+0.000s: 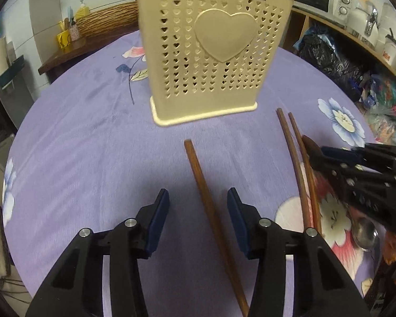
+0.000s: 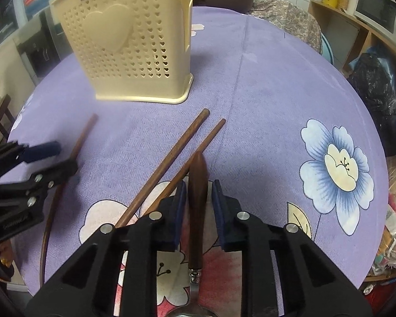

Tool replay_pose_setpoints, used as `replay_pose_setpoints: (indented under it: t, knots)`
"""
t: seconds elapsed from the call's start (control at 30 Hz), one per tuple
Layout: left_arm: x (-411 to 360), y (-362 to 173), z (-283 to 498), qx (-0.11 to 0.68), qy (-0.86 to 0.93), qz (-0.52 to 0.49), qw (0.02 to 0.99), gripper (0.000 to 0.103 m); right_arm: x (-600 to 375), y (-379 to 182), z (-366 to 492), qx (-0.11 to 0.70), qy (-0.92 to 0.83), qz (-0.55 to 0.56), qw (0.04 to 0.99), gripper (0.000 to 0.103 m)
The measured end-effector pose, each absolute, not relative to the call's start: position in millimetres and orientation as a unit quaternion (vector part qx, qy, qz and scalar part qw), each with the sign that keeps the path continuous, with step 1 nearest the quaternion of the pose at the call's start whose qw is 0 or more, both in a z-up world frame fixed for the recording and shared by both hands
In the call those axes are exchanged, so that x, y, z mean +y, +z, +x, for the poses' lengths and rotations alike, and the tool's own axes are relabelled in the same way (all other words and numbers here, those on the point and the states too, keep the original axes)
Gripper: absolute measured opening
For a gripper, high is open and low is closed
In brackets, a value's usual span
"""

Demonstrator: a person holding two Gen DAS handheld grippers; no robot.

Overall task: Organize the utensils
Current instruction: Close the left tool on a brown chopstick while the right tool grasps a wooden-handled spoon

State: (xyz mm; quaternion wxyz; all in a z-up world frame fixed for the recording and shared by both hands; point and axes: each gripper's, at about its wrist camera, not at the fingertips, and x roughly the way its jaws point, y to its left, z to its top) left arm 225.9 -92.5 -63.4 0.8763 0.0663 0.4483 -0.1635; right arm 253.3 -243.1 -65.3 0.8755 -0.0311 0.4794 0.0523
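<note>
left gripper [image 1: 198, 224] straddles lone brown wooden chopstick [image 1: 198, 174], pads clear, nothing gripped. right gripper [image 2: 197, 211] brackets dark wooden spoon handle [image 2: 198, 182], small gaps, unclamped. cream perforated plastic holder [image 1: 211, 52] upright ahead, likely destination.

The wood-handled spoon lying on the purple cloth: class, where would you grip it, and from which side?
Grip the spoon on its thick wooden handle, coming from above with the jaws straddling its width. It lies flat, handle end toward the holder, and the two chopsticks lie close on its left. The right gripper already straddles it.
</note>
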Motion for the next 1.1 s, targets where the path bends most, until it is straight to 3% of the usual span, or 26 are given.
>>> replay_pose_setpoints:
  t: [0.03,0.2,0.6,1.1]
  knots:
    - [-96,-63,230,0.449,-0.160,0.075,0.876,0.033,-242,-65,252,0.479,0.051,-0.031,0.876,0.021]
    - [-113,-63,245,0.454,-0.158,0.094,0.872,0.011,-240,-66,251,0.478,0.047,-0.032,0.876,0.019]
    - [-109,-50,241,0.428,-0.169,0.081,0.884,0.009,-253,-60,242,0.458,0.065,-0.001,0.887,0.016]
    - [-43,73,165,0.267,-0.220,-0.004,0.938,0.009,-312,27,172,0.356,0.098,0.084,0.925,0.016]
